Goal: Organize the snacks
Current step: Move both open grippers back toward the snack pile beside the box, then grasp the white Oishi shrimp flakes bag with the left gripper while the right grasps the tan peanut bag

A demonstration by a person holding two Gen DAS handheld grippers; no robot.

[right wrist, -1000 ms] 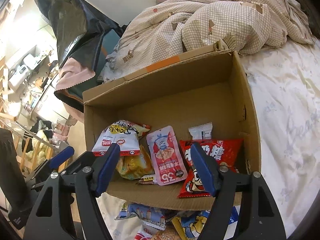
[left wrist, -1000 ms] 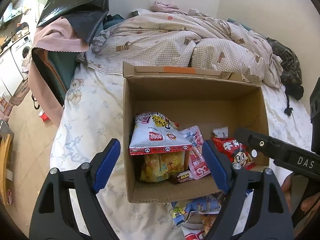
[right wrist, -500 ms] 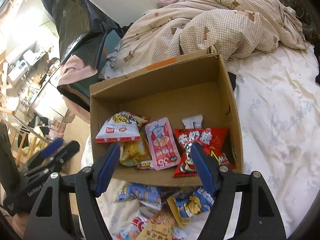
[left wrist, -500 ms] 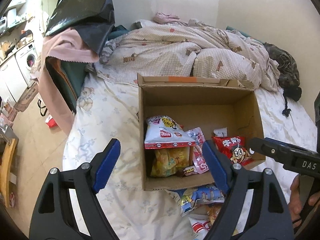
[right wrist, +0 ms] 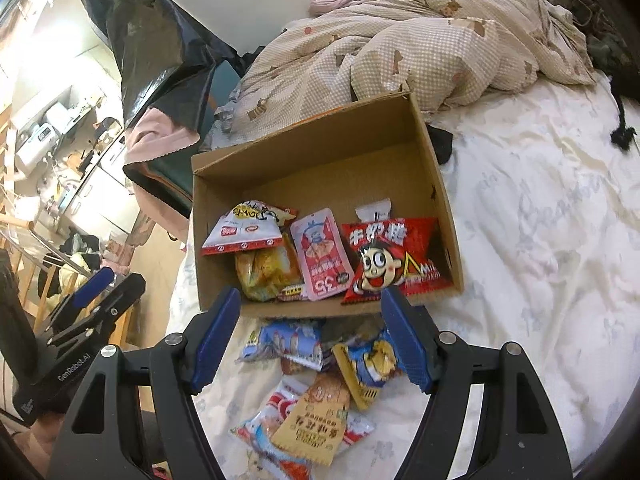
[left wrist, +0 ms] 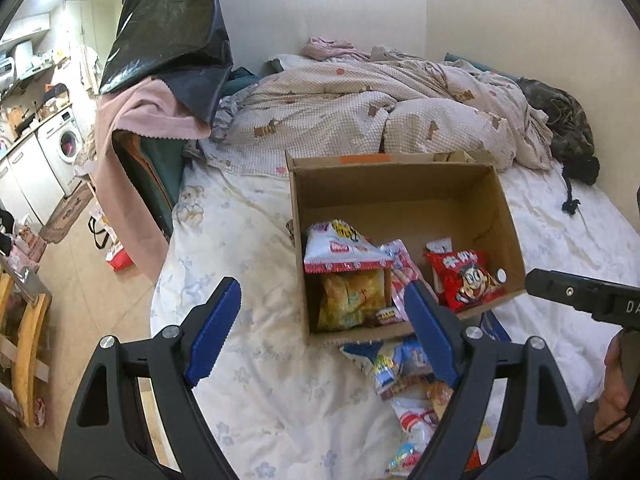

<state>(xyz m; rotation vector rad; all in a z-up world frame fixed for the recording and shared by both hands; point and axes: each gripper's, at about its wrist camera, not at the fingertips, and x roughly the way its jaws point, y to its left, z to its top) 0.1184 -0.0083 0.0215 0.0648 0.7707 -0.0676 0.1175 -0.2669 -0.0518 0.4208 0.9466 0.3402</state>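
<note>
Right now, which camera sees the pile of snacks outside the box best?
The right wrist view. There the loose snack pile lies spread on the bedsheet in front of the cardboard box, between the open right gripper fingers. In the left wrist view the left gripper finger covers much of the pile.

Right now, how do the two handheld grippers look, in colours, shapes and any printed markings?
Both are matte black plastic frames with triangular cut-outs and silver screws. Each finger carries a long blue ribbed pad. The left gripper shows white lettering "GenRobot.AI" on its body in the right wrist view; the right gripper shows white letters "DA", cut off at the left view's edge. A bare hand holds it; no sleeves or cables visible.
</note>
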